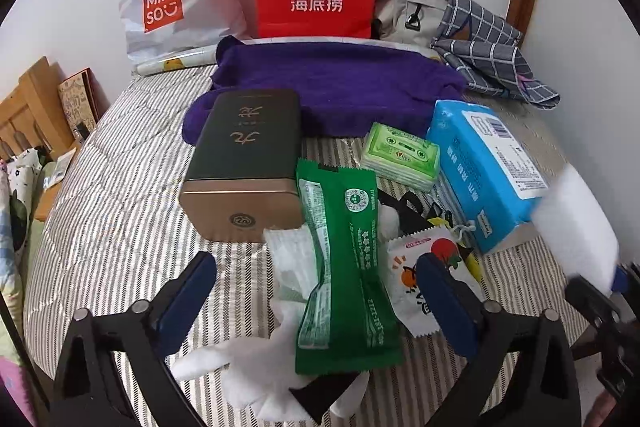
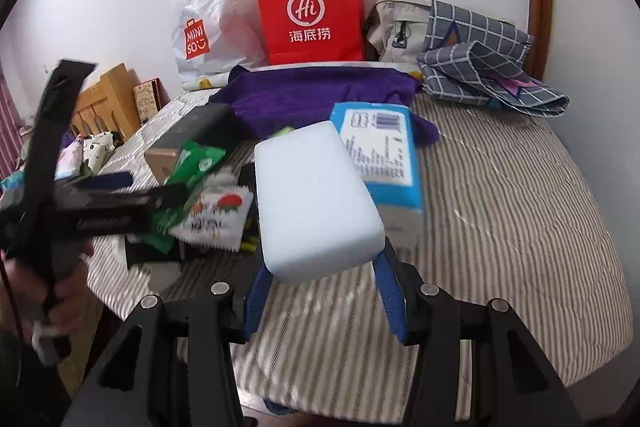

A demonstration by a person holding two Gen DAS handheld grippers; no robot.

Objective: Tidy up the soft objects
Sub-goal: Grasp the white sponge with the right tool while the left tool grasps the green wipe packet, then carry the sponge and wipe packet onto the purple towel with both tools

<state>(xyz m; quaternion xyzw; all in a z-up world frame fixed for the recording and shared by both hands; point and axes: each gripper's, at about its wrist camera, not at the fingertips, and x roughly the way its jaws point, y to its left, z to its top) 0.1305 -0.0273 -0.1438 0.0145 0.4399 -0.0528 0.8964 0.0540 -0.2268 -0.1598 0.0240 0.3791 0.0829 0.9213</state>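
right wrist view: a white sponge block (image 2: 316, 195) is pinched between the right gripper (image 2: 320, 287) pads, lifted clear of the striped bed (image 2: 500, 219), presumably for sorting. the left gripper (image 1: 316, 291), spread wide and holding nothing, is shown by the left wrist view alone straddling a green packet (image 1: 340, 267) near centre.

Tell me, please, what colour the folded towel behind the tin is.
Deep purple towel; the left wrist view shows it best.

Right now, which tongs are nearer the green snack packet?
Left. The left tongs straddle the green snack packet, open; the right tongs sit off to its right, clamping the white foam block.
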